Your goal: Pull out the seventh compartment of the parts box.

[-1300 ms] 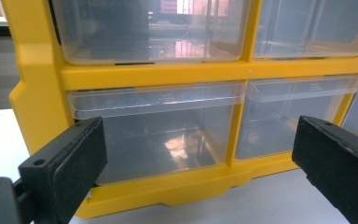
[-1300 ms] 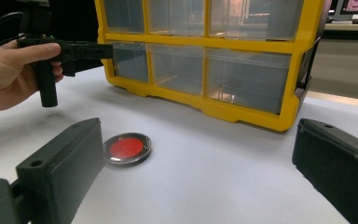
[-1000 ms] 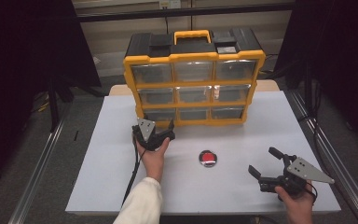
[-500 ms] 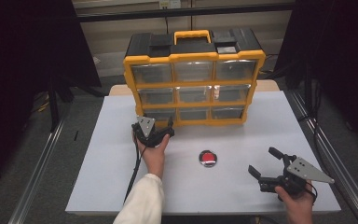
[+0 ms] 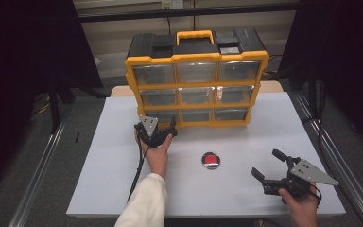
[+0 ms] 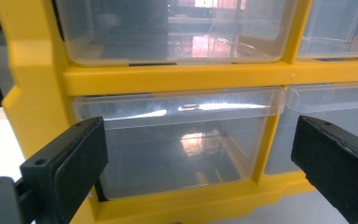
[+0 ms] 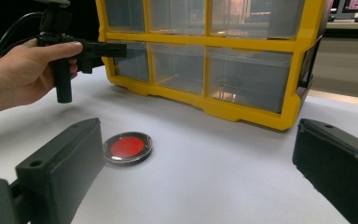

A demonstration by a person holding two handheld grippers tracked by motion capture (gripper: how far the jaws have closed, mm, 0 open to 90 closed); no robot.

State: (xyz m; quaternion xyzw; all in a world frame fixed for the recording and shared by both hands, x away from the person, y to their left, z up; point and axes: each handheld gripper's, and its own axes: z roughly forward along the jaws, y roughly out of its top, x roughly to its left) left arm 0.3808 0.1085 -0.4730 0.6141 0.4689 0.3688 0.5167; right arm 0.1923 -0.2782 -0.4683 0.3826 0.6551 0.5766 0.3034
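Observation:
A yellow drawer cabinet [image 5: 196,85] with clear plastic drawers stands at the back of the white table [image 5: 108,179]. My left gripper [image 5: 158,127] is open right in front of the cabinet's bottom-left drawer [image 6: 177,140], with one jaw to each side of the drawer's front and nothing held. The right gripper view shows that gripper [image 7: 116,49] level with the bottom-left drawer. A round red disc with a clear rim [image 5: 211,160] lies on the table mid-front. My right gripper [image 5: 266,163] is open above the front right of the table, and the disc [image 7: 127,147] lies just beyond its left jaw.
The cabinet [image 7: 242,44] has a black top with a yellow handle [image 5: 195,35] and all its drawers look shut and empty. Metal rails [image 5: 331,156] run along both sides of the table. A black cable [image 5: 137,170] trails back from the left gripper.
My left gripper has edged a little forward, closer to the bottom-left drawer. The right gripper and the red disc have stayed where they were.

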